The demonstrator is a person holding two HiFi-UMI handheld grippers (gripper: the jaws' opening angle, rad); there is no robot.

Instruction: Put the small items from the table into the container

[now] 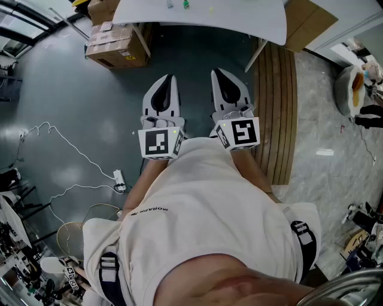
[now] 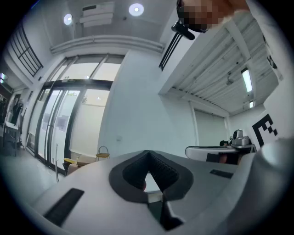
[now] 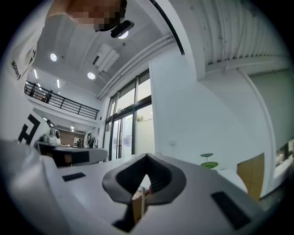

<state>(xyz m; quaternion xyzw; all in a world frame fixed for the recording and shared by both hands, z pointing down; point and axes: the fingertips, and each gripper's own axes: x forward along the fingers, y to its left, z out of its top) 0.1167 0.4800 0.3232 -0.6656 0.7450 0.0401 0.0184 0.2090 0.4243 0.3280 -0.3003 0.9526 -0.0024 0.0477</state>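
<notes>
In the head view both grippers are held level in front of the person's white shirt, side by side over the dark floor. They point toward a white table (image 1: 239, 18) at the top edge. A few small items (image 1: 186, 5) lie on that table, too small to name. No container shows. My left gripper (image 1: 169, 80) has its jaws together with nothing between them, and the left gripper view shows the same gripper (image 2: 148, 153) against a white wall. My right gripper (image 1: 216, 73) is also shut and empty, and in its own view the right gripper (image 3: 147, 158) faces a wall.
Cardboard boxes (image 1: 116, 45) stand on the floor beside the table's left side. A wooden slatted strip (image 1: 276, 107) runs along the floor to the right of the grippers. A white cable with a power strip (image 1: 119, 178) lies at the left. Glass doors (image 2: 59, 124) line the far wall.
</notes>
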